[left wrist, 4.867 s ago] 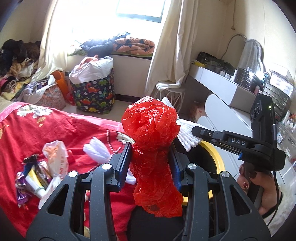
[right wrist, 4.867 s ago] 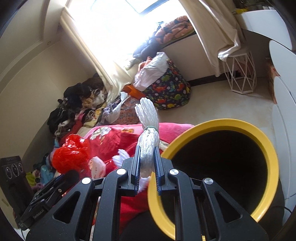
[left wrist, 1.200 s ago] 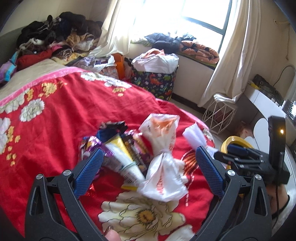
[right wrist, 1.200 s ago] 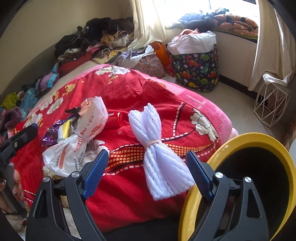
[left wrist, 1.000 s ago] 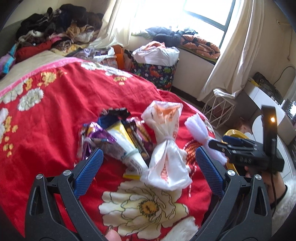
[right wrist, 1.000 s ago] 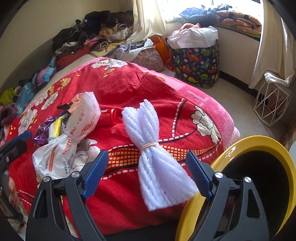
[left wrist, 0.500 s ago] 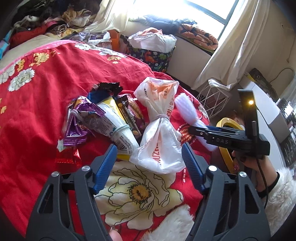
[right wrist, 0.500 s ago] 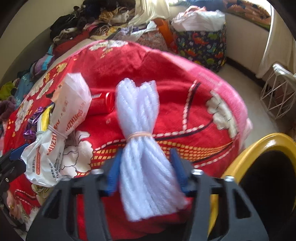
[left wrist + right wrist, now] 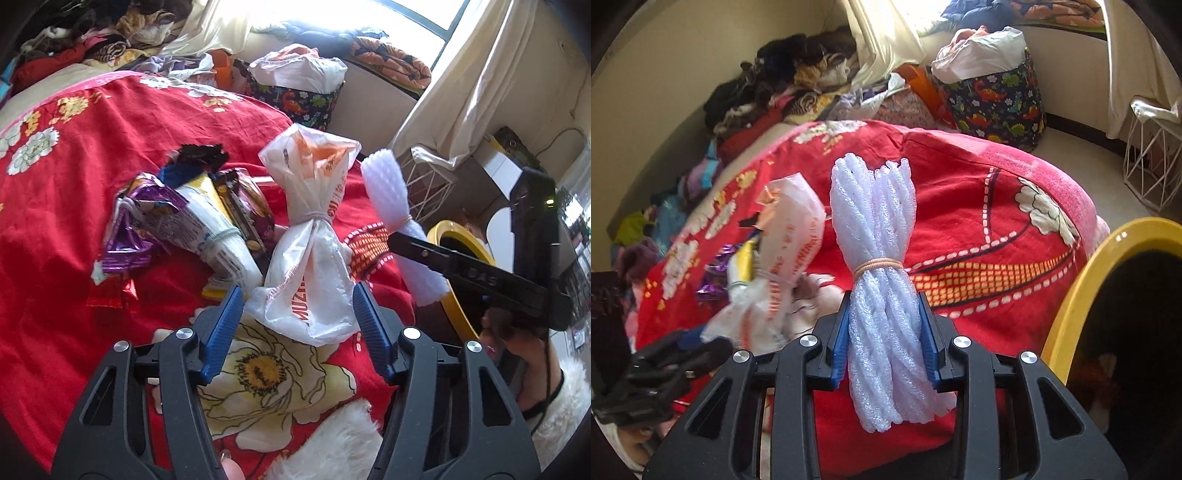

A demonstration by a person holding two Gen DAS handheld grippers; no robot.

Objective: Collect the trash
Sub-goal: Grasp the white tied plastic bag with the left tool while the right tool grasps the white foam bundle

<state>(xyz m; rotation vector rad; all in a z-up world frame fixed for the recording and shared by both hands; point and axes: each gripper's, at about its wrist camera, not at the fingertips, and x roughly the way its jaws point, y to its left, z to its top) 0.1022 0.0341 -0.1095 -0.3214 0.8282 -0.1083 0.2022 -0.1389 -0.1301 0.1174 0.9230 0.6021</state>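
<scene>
Left wrist view: my left tool (image 9: pixel 297 317) is open fairly wide, blue pads (image 9: pixel 221 332) on either side of the near end of the white plastic bag (image 9: pixel 310 258). I can't confirm pad contact; the bag lies on the red bedspread (image 9: pixel 74 184), cinched at its middle by a band. Just left of it is a banded bundle of snack wrappers (image 9: pixel 192 218), purple foil at its left end, and a small red foil scrap (image 9: pixel 110 295) nearer me. To the right, the right tool (image 9: pixel 406 243) reaches in from the right side and clamps the white foam netting bundle (image 9: pixel 399 218) just under its band, over the bed edge. The yellow-rimmed bin (image 9: pixel 454 240) sits directly behind it, partly hidden. Far side: dinosaur-print basket (image 9: pixel 295 99), white wire stool (image 9: pixel 432 188).

Right wrist view: right tool (image 9: pixel 882 332) is closed to a narrow gap, gripping the foam netting bundle (image 9: pixel 879 266) upright, pads pressed on its lower half, tan band just above them. Yellow-rimmed bin (image 9: pixel 1082 288) is at the right edge, mouth open, something red inside near the bottom, too dark to identify. White plastic bag (image 9: pixel 786 258) is left of the bundle on the bedspread (image 9: pixel 979 192), blurred. Left tool (image 9: pixel 679 354) shows low at left, also blurred, so I can't tell its opening from here.
</scene>
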